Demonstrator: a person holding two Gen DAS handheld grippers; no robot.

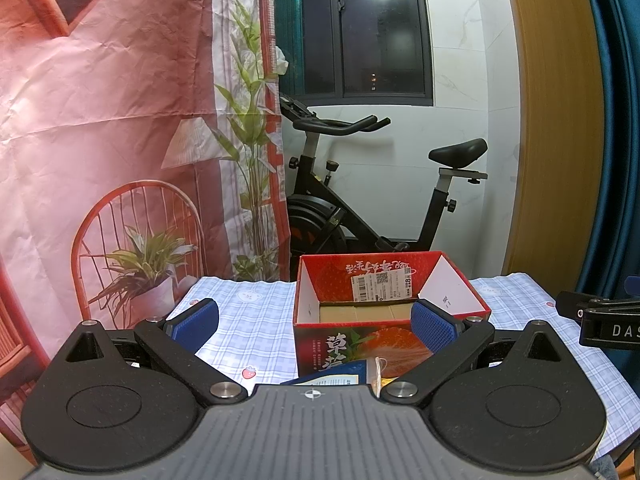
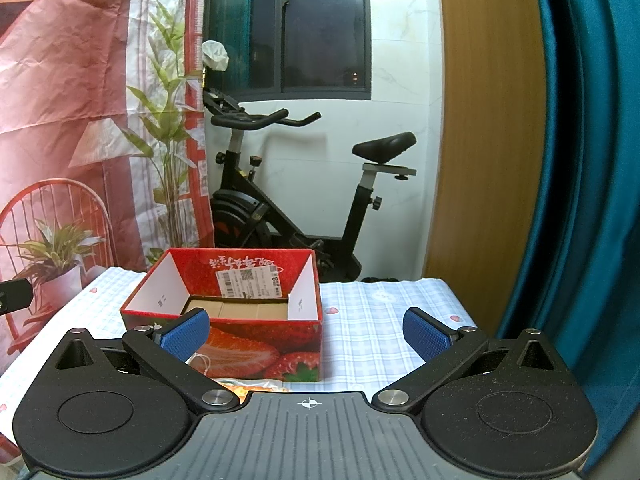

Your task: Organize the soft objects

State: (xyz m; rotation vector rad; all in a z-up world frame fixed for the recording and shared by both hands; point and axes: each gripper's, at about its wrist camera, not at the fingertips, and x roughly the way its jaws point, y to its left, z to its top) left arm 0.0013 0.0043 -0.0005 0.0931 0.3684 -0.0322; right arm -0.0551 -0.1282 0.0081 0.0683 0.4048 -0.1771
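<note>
A red strawberry-print cardboard box [image 1: 344,344] [image 2: 248,344] stands open-topped on the checked tablecloth, its brown floor bare. Right in front of it lie soft packets, mostly hidden by the gripper bodies: a blue packet [image 1: 340,374] and an orange-yellow packet [image 2: 252,388], with a bit of white string beside each. My left gripper [image 1: 316,322] is open, its blue pads wide apart, the right pad in front of the box's near right corner. My right gripper [image 2: 306,332] is also open, its left pad over the box's near left corner. Neither holds anything.
The table [image 2: 380,320] wears a blue-white checked cloth with strawberry prints. Behind it stand an exercise bike [image 1: 360,200], a printed backdrop [image 1: 100,140] on the left, a wooden panel and a teal curtain [image 2: 580,160] on the right. The other gripper's black body [image 1: 604,320] shows at right.
</note>
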